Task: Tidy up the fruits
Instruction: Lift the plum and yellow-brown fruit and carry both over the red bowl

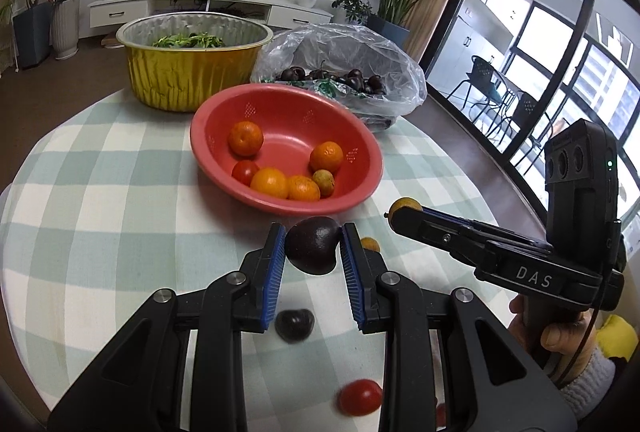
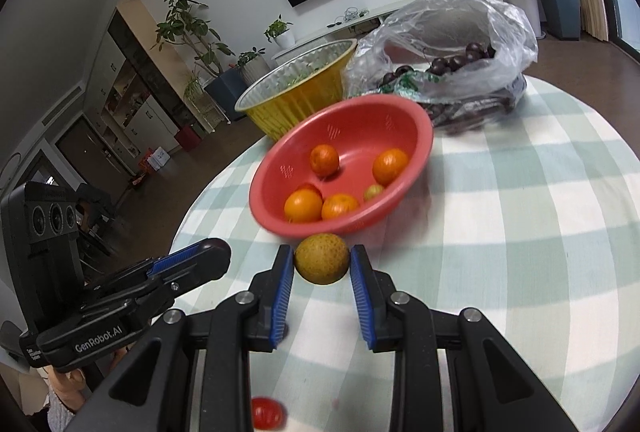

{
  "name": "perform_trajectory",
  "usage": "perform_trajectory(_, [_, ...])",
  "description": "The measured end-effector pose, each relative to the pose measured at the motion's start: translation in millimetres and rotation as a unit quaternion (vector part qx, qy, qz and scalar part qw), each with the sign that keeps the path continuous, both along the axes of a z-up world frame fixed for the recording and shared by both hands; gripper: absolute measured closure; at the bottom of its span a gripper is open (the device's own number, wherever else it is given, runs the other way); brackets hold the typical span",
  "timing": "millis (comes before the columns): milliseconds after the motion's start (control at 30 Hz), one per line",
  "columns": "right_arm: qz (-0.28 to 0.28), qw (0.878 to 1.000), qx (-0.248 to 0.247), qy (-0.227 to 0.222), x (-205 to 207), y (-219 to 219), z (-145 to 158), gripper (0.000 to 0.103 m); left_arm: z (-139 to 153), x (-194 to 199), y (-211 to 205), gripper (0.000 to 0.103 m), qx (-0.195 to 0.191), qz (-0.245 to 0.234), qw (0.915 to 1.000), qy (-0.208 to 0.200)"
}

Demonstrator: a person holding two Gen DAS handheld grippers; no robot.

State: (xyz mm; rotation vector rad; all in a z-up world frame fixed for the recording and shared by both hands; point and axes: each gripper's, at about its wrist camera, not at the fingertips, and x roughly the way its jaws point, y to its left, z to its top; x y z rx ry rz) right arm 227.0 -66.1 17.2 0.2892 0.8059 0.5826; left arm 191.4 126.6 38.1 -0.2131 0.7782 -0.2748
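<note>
My left gripper (image 1: 313,246) is shut on a dark purple fruit (image 1: 312,248) held above the table, just in front of the red bowl (image 1: 288,112). The right gripper (image 2: 322,264) is shut on a tan-brown round fruit (image 2: 322,258), also just short of the red bowl (image 2: 360,128). Inside the bowl lie several oranges (image 1: 245,138), a cherry tomato (image 1: 245,171) and a small tan fruit (image 1: 323,181). Each gripper shows in the other's view: the right gripper (image 1: 400,216) with its tan fruit (image 1: 405,205), and the left gripper (image 2: 216,252).
Loose on the checked tablecloth (image 1: 120,192) below my grippers are a dark fruit (image 1: 294,324), a red tomato (image 1: 359,396) and a small orange fruit (image 1: 370,244). Behind the bowl stand a gold foil pan (image 1: 188,76) with greens and a plastic bag (image 1: 340,48) of dark fruits.
</note>
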Motion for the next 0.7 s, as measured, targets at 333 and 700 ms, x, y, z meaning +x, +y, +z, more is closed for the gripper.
perform_trajectory(333, [-0.006, 1.000, -0.003, -0.003, 38.7, 10.3, 4.1, 0.071, 2.1, 43.0, -3.4, 0.077, 0.010, 0.001, 1.0000, 0.000])
perform_trajectory(700, [-0.020, 1.000, 0.000, 0.013, 69.5, 9.0, -7.6, 0.064, -8.9, 90.4, -10.7, 0.076, 0.042, 0.007, 0.9991, 0.007])
